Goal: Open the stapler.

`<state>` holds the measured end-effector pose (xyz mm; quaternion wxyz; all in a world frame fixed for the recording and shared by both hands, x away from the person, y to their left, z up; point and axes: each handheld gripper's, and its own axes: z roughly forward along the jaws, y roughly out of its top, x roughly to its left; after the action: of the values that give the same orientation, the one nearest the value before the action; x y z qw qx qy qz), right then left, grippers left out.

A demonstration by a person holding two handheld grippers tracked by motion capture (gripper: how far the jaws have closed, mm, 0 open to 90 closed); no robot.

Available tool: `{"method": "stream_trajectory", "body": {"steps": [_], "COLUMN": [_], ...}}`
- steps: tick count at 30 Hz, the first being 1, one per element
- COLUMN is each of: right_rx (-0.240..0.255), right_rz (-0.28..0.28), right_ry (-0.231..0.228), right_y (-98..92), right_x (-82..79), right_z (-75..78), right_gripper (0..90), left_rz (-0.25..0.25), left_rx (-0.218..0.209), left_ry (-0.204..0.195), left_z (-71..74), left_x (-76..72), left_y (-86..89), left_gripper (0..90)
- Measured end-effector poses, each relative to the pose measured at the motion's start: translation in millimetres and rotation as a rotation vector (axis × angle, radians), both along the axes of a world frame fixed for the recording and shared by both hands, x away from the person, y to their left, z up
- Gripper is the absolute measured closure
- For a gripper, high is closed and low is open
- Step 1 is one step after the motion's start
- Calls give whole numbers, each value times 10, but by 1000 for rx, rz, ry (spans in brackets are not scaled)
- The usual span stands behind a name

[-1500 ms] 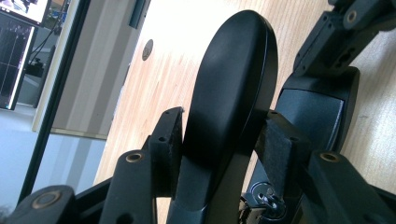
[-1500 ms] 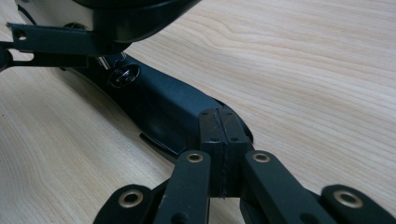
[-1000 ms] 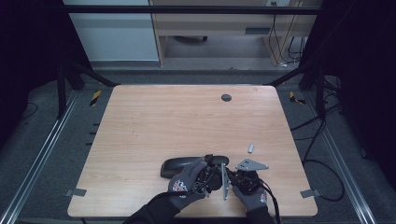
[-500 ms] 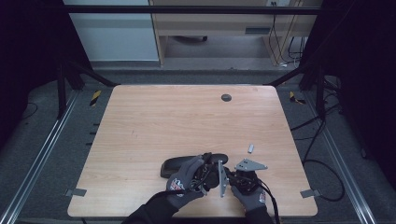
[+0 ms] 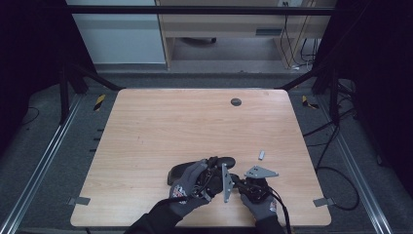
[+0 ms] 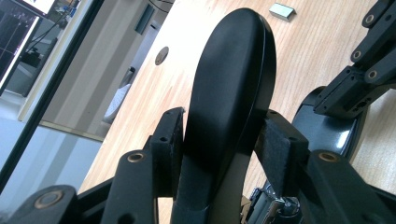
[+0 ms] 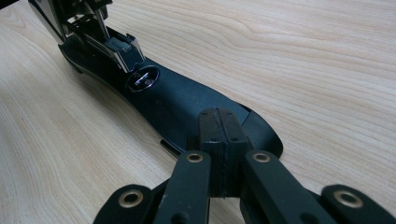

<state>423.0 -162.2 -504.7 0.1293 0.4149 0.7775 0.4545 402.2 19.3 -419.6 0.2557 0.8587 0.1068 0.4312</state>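
Observation:
A black stapler (image 5: 182,171) lies open near the table's front edge. Its long rounded top arm (image 6: 233,70) stands up between the jaws of my left gripper (image 6: 219,140). Those jaws have just been closing, and both pads press on the arm's sides. In the high view the left gripper (image 5: 212,169) sits over the stapler's middle. My right gripper (image 7: 219,126) is shut with nothing between its jaws, and its tips rest on the rear of the stapler's flat black base (image 7: 177,100). The metal staple channel (image 7: 109,42) rises at the base's far end.
A small grey metal block (image 5: 261,155), also seen in the left gripper view (image 6: 282,11), lies on the wood just beyond the right hand. A round dark grommet (image 5: 236,102) sits near the table's far edge. Cables trail off the right side (image 5: 331,170).
The left hand and its grey plate have shifted very slightly over the stapler. The right hand has stayed where it was.

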Motion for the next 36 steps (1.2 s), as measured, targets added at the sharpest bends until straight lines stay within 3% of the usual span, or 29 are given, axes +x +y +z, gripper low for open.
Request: {"method": "stream_trajectory", "body": {"steps": [5, 23, 30, 36], "right_rx": [1, 1, 1, -5], "right_rz": [-2, -11, -17, -16], "right_ry": [2, 3, 4, 3], "right_y": [2, 4, 6, 3], "right_x": [-2, -7, -4, -3], "right_z": [1, 6, 5, 4], "right_gripper": [900, 900, 900, 900], "left_rz": [4, 25, 41, 52], "left_rx": [-13, -136, -163, -198], "left_ry": [-4, 14, -12, -8], "left_z": [36, 240, 313, 375], "left_x": [-4, 8, -17, -25], "left_y": [35, 273, 370, 472], "left_gripper": [539, 549, 563, 571]}}
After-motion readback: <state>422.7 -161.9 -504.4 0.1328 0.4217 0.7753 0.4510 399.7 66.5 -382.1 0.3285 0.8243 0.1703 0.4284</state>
